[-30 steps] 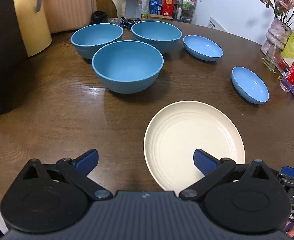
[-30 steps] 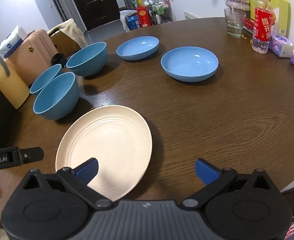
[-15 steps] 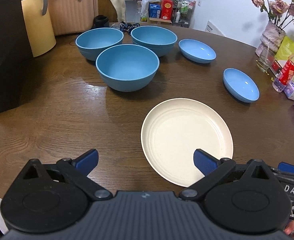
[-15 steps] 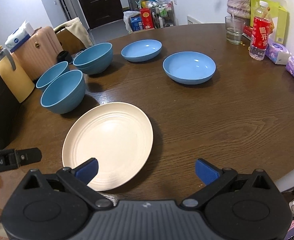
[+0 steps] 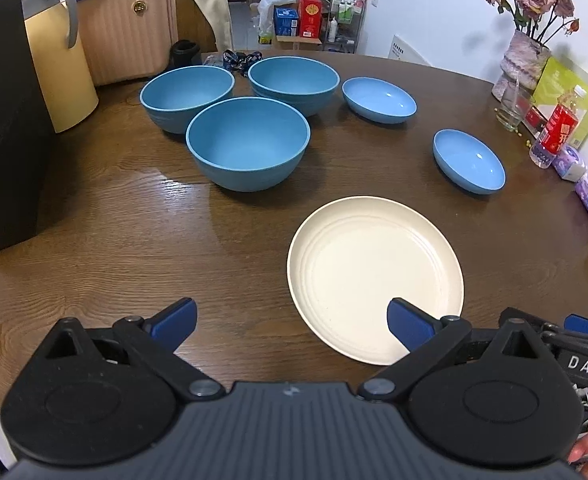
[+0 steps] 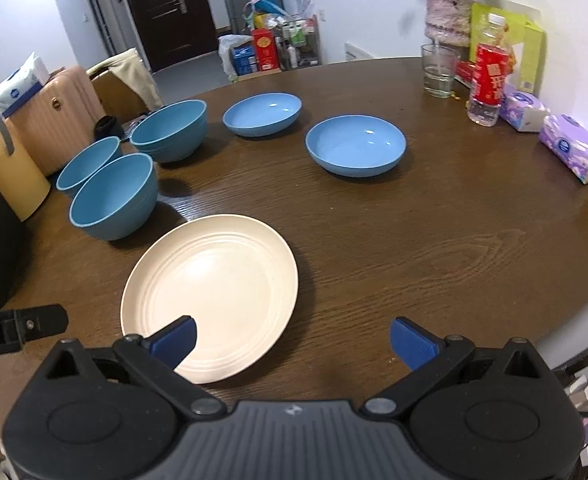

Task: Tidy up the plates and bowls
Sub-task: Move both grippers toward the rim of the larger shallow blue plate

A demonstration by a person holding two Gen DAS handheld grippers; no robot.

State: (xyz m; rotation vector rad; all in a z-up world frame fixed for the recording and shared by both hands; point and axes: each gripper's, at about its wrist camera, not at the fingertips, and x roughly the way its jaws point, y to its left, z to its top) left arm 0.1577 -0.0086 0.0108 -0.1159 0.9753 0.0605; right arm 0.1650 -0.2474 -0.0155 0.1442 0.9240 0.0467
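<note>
Both grippers hang over the near edge of the dark wooden bench (image 5: pixel 114 220), each with its jaws spread wide and nothing between them. The left gripper (image 5: pixel 292 322) has its right blue pad over the near rim of the cream plate (image 5: pixel 374 276), with no contact that can be made out; the right gripper (image 6: pixel 292 340) shows its left pad over the same plate's near edge, seen at (image 6: pixel 214 292) from that side. The plate lies flat on the bench, nearest of all the dishes. Beyond it to the left stand three deep blue bowls in a cluster: the closest deep bowl (image 5: pixel 248 142), a second deep bowl (image 5: pixel 186 96) behind it to the left, and a third deep bowl (image 5: pixel 294 84) behind it to the right, which in the right wrist view looks like more than one bowl nested. Further right sit two shallow blue dishes, well apart from each other: the far shallow dish (image 5: pixel 379 99) just beside the bowl cluster, and the near shallow dish (image 5: pixel 469 165) out toward the right. At the far right edge of the bench are a drinking glass (image 6: pixel 438 70), a red-labelled bottle (image 6: pixel 488 76), a vase of dried flowers (image 5: pixel 524 62) and tissue packs (image 6: pixel 574 152). Off the bench to the left stands a pink suitcase (image 5: pixel 126 28).
</note>
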